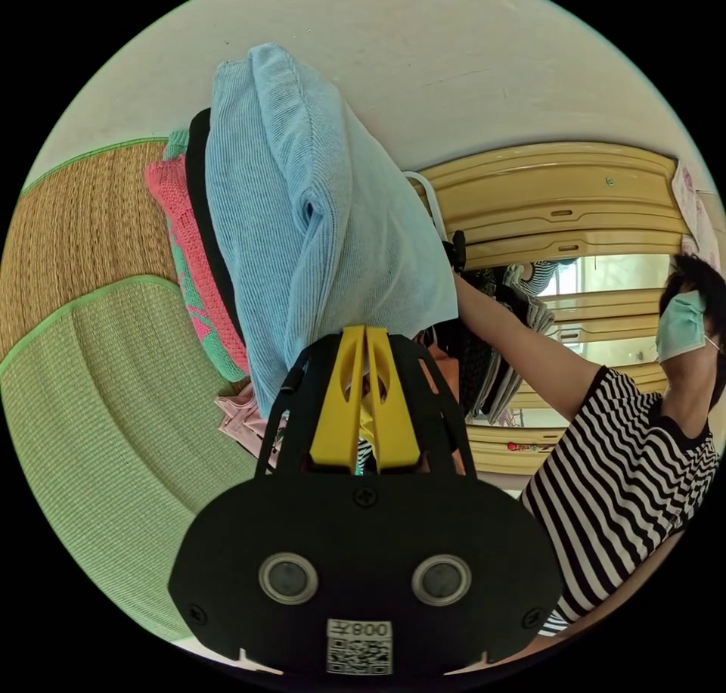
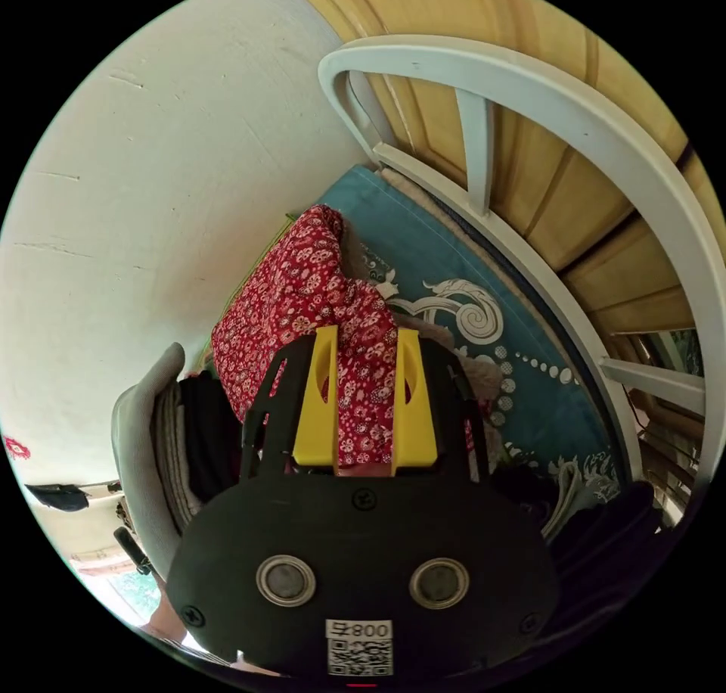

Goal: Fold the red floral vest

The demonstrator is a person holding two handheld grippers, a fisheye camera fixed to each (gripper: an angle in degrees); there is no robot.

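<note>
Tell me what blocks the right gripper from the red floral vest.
Nothing visible: the red floral vest already lies between the right gripper jaws, which stand apart around its fabric, above the blue patterned cloth.

Vest (image 2: 318, 322) on cloth (image 2: 454, 330) (by railing (image 2: 529, 95))

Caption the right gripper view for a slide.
Right gripper open around the red floral vest, beside a blue patterned cloth.

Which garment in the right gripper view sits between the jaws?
The red floral vest, red with small white flowers, lies between the right gripper's yellow jaws. The grey garment and black garment hang off to one side.
</note>
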